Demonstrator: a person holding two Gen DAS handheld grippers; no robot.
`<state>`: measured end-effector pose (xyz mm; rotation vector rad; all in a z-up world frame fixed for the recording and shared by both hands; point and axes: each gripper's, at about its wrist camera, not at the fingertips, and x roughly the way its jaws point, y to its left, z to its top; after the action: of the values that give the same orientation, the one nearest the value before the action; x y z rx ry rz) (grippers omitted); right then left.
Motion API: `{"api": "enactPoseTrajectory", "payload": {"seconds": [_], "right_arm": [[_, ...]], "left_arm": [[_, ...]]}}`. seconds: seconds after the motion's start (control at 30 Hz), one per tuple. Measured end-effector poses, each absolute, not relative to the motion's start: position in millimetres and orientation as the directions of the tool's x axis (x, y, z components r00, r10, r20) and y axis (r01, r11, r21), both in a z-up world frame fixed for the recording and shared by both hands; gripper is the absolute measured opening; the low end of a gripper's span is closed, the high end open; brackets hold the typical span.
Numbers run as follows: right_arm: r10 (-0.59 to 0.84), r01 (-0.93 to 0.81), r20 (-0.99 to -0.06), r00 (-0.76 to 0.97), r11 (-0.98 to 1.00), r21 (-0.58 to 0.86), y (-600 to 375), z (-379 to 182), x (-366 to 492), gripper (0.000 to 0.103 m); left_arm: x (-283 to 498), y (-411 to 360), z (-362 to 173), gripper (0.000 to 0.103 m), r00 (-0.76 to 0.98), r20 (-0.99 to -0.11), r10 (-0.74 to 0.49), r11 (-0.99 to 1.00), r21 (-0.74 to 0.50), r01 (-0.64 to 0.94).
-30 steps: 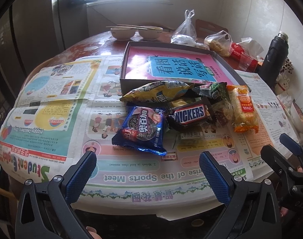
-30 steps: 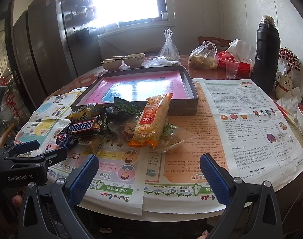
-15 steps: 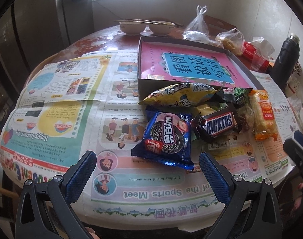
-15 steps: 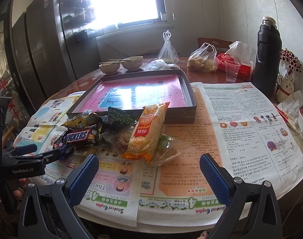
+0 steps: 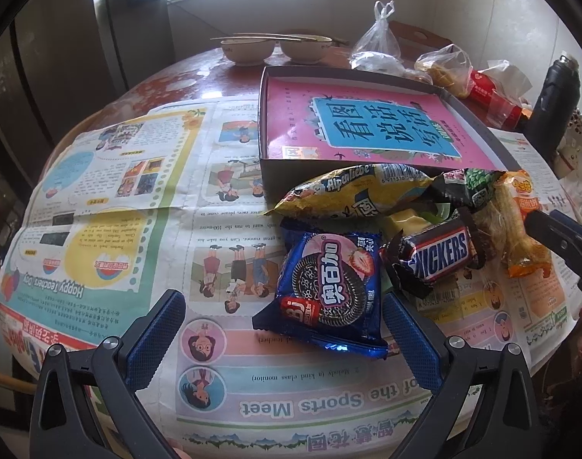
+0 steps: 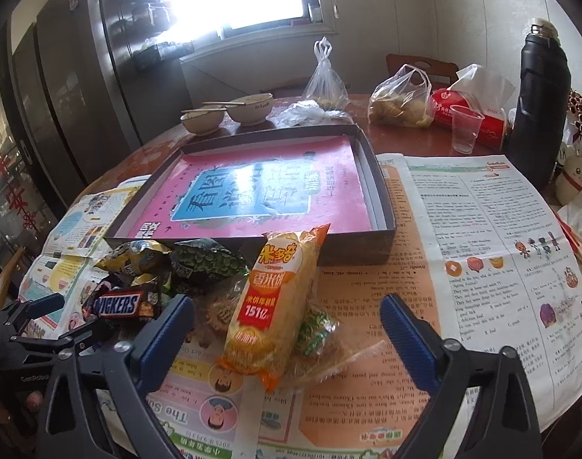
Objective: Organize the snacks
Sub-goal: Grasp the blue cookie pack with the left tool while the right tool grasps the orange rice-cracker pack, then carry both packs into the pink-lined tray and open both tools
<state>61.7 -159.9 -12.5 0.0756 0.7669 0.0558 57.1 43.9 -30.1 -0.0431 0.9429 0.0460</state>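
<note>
Snacks lie heaped on the newspaper (image 5: 111, 206) spread over the round table (image 5: 168, 80), just in front of the shallow dark box (image 6: 382, 210) whose floor is covered by a pink sheet with a blue panel of Chinese characters. Reading the pile from the left in the left wrist view, the blue Oreo packet (image 5: 329, 287) lies flat and nearest the camera, with the yellow Alpenliebe bag (image 5: 352, 195) behind it, resting against the box's front wall. Next comes the Snickers bar (image 5: 438, 254), its left end touching the Oreo packet, then a dark green packet (image 5: 470, 187) behind it, and at the right end the orange rice-cracker pack (image 5: 520, 225). The left gripper (image 5: 287, 340) hangs low over the table's near edge with its jaws spread wide, holding nothing; its right finger sits just beside the Oreo packet's lower corner. In the right wrist view the same pile runs from the Snickers bar (image 6: 118, 304) through the green packet (image 6: 206, 262) to the rice-cracker pack (image 6: 275, 302), which lies lengthwise toward the camera on top of a clear wrapper (image 6: 329, 348). The right gripper (image 6: 287, 329) is likewise open and empty, its fingers set on either side of the cracker pack without touching it. Farther right and back stand a plastic cup (image 6: 465, 130), a red tissue pack (image 6: 478, 113) and a tall black flask (image 6: 539, 95), while two bowls (image 6: 229, 113) with chopsticks sit beyond the box.
</note>
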Motion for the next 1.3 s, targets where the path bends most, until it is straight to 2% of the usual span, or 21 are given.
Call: {"api": "enactPoseTrajectory", "payload": {"seconds": [0.13,0.3,0.47,0.57,0.67,0.77,0.97,1.3], "right_arm": [[0.091,-0.047,-0.707,0.702,0.996,0.081,-157,-18,74,0.081],[0.102,-0.085,-0.724,0.682,0.995,0.06,-150,-24,85,0.055],[0.128,-0.121,-0.712,0.69,0.991,0.061,-146,-23,90,0.04],[0.13,-0.123,-0.713,0.69,0.991,0.061,-146,-22,94,0.037],[0.141,-0.119,-0.712,0.688,0.99,0.082,-149,-23,96,0.035],[0.152,-0.116,-0.709,0.689,0.988,0.1,-152,-23,96,0.033],[0.168,-0.111,-0.697,0.697,0.986,0.126,-158,-19,95,0.032],[0.172,-0.099,-0.656,0.735,0.984,0.147,-167,0,89,0.032]], "left_arm": [[59,45,-34,0.1,0.578,-0.816,0.005,0.998,-0.033,-0.055],[60,48,-38,0.098,0.571,-0.821,-0.011,0.998,-0.047,-0.047],[67,48,-41,0.095,0.561,-0.827,-0.028,0.998,-0.059,-0.037],[71,46,-41,0.094,0.56,-0.828,-0.033,0.998,-0.062,-0.033],[75,44,-39,0.071,0.567,-0.822,-0.054,0.997,-0.075,-0.014],[76,41,-38,0.059,0.569,-0.82,-0.055,0.998,-0.066,0.002],[73,51,-34,0.054,0.566,-0.813,-0.135,0.987,-0.161,0.003],[57,68,1,0.054,0.645,-0.753,-0.132,0.983,-0.182,-0.011]]}}
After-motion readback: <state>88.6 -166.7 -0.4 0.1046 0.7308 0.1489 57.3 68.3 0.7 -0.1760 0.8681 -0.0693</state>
